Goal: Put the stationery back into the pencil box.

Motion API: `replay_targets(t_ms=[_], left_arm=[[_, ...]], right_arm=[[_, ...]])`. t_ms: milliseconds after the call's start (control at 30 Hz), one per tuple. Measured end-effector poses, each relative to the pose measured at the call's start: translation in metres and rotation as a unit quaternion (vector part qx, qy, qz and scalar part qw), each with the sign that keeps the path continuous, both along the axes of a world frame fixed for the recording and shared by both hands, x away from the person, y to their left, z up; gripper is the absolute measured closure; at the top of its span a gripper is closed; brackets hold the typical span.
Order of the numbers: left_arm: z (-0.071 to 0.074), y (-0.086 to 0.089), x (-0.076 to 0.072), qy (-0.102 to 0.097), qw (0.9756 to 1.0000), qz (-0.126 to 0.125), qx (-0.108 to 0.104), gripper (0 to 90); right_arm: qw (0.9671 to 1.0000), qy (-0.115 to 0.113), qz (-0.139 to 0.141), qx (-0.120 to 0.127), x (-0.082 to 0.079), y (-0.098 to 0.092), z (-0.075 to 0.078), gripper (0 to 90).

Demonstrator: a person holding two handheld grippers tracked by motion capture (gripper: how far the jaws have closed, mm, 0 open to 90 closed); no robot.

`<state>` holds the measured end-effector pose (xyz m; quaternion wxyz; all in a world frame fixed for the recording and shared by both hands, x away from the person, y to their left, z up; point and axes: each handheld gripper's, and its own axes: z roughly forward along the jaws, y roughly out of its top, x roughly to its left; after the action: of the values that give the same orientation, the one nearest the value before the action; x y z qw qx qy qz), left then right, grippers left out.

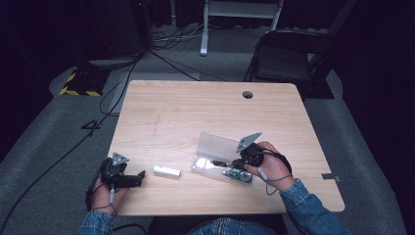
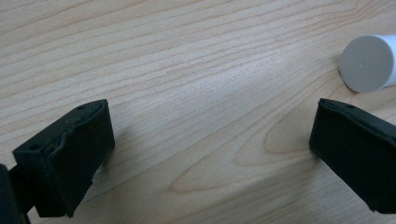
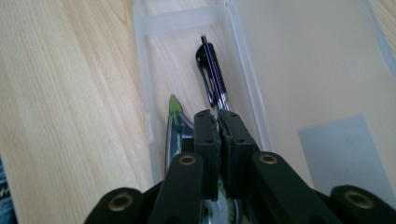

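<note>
Down at the near right of the table (image 1: 205, 103), the right gripper (image 3: 219, 122) reaches into an open clear plastic case (image 3: 299, 70), its jaws clenched on the end of a dark pen (image 3: 212, 72) that lies in the case's narrow tray. Beside the pen a green-and-grey item (image 3: 175, 123) is half covered by the jaws and hard to name. From above, the case's contents blur together under the right hand (image 1: 266, 161). The left gripper (image 1: 128, 180) rests near the table's near left corner, jaws spread wide over bare wood, grasping nothing. A white cylinder (image 2: 369, 63) lies just beyond it, cut off by the frame's edge
</note>
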<state>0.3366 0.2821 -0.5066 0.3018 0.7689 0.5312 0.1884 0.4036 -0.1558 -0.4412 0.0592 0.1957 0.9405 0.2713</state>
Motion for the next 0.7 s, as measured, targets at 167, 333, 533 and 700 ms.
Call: replay_targets(t_ms=[167,333,533,700], left_arm=[[0.000,0.000,0.000,0.000,1.0000,0.000,0.000,0.2],[0.000,0.000,0.000,0.000,1.0000,0.000,0.000,0.2],[0.000,0.000,0.000,0.000,1.0000,0.000,0.000,0.2],[0.000,0.000,0.000,0.000,1.0000,0.000,0.000,0.2]], right_arm=[[0.9999,0.001,0.012,0.005,0.005,0.012,-0.010,88.6],[0.9998,0.008,0.018,0.000,0.007,0.021,-0.018,90.0],[0.9996,0.011,0.027,-0.006,0.010,0.027,-0.026,90.0],[0.9993,0.015,0.028,-0.018,0.011,0.027,-0.031,89.1]])
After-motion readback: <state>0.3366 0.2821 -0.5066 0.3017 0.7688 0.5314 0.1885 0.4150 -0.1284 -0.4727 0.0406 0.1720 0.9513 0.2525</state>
